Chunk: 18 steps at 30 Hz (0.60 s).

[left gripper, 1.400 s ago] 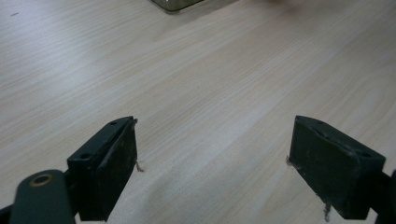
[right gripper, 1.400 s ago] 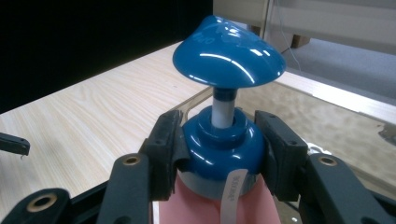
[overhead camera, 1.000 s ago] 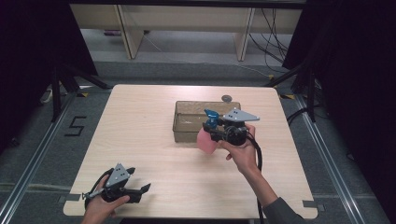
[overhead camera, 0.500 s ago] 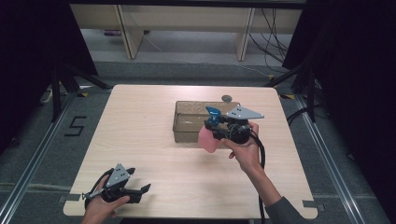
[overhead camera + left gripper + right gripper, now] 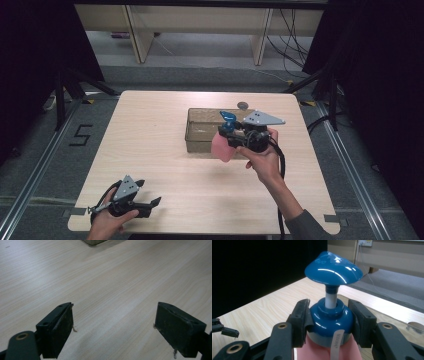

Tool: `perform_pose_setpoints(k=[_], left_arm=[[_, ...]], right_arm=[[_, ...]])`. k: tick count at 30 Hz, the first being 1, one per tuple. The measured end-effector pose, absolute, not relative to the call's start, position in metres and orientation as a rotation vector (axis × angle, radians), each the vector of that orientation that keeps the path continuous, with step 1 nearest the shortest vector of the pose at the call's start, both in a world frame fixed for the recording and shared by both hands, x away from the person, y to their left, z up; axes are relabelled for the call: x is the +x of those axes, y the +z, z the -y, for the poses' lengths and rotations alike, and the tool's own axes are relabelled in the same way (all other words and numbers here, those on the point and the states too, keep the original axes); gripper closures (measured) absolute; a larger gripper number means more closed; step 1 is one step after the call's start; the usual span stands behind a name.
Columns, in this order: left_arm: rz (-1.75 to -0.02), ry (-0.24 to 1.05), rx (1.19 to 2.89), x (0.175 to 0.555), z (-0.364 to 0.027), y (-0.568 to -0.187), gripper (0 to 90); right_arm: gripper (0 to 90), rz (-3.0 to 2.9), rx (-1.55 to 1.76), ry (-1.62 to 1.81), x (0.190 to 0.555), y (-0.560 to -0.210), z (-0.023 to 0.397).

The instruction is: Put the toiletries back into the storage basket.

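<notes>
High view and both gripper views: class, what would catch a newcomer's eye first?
First, the pink pump bottle with its blue pump top, held by its blue collar in the right tool at the near edge of the clear tray. Then the left tool, open, at the table's near left corner.

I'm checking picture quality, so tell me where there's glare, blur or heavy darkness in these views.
Right gripper view: white glare streaks on the blue pump head, black left background. Left gripper view: the jaws are soft, the table has a pale sheen. High view: evenly lit table, dark sides.
</notes>
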<state>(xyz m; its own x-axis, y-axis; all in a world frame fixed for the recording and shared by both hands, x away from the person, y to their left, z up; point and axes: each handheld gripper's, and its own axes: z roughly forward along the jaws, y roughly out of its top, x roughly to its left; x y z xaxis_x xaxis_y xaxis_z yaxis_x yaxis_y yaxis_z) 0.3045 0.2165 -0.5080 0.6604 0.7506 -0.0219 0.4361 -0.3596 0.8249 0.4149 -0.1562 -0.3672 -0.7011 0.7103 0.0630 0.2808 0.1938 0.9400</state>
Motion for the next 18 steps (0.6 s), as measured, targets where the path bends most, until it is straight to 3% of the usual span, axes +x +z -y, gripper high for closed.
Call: perform_pose_setpoints(k=[18], left_arm=[[-0.922,0.455,2.006,0.305,-0.216,-0.508,14.8]], right_arm=[[53.5,-2.039,0.959,1.529,0.424,-0.356,0.165]])
